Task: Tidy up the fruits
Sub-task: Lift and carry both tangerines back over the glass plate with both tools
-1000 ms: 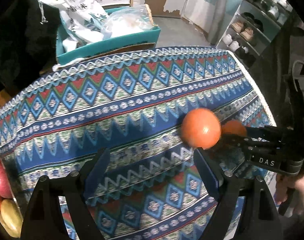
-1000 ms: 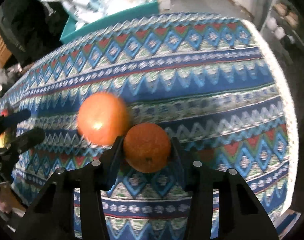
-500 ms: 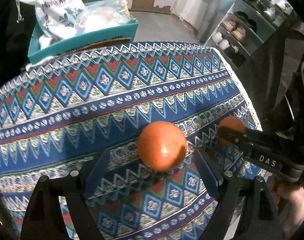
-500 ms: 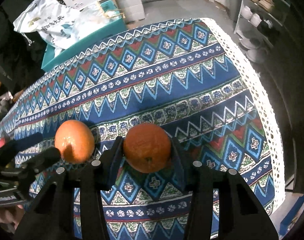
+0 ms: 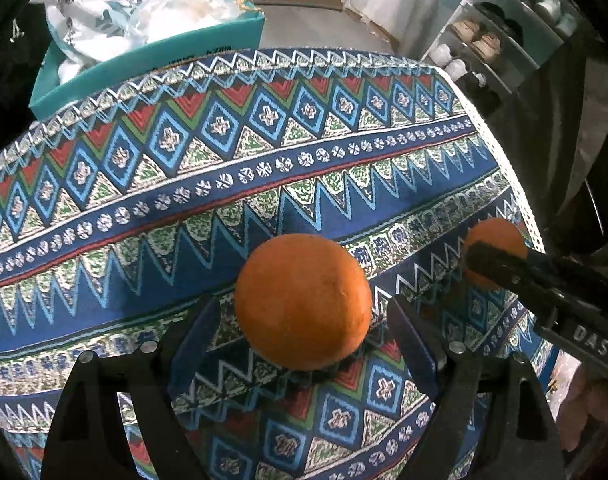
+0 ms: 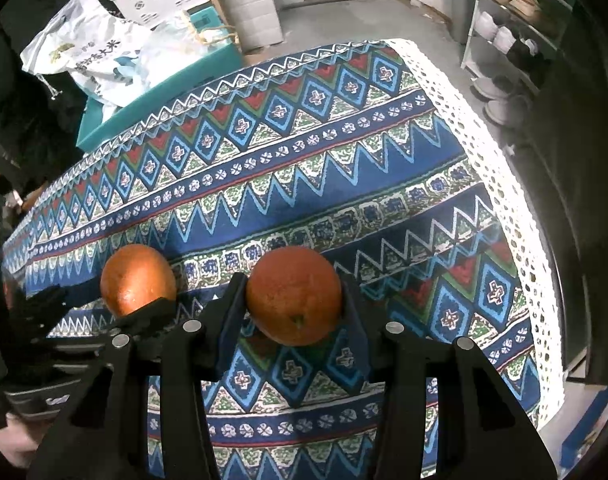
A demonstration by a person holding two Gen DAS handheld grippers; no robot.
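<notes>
An orange [image 5: 302, 301] rests on the patterned tablecloth [image 5: 223, 184], between the spread fingers of my left gripper [image 5: 299, 324], which is open with gaps on both sides. The same orange shows in the right wrist view [image 6: 137, 279], partly behind the left gripper [image 6: 103, 312]. My right gripper [image 6: 293, 304] is shut on a second orange [image 6: 293, 294] and holds it just above the cloth. In the left wrist view this second orange [image 5: 494, 240] shows at the right, behind the right gripper's dark finger [image 5: 504, 268].
A teal box [image 5: 151, 64] with white bags [image 5: 99, 12] stands beyond the table's far edge. The table's right edge with white lace trim [image 6: 504, 184] runs close to the held orange. A shoe rack [image 6: 508, 20] stands at the far right.
My left gripper has moved right and forward, so the loose orange now lies between its fingers. My right gripper has kept its orange and swung toward the table's right side.
</notes>
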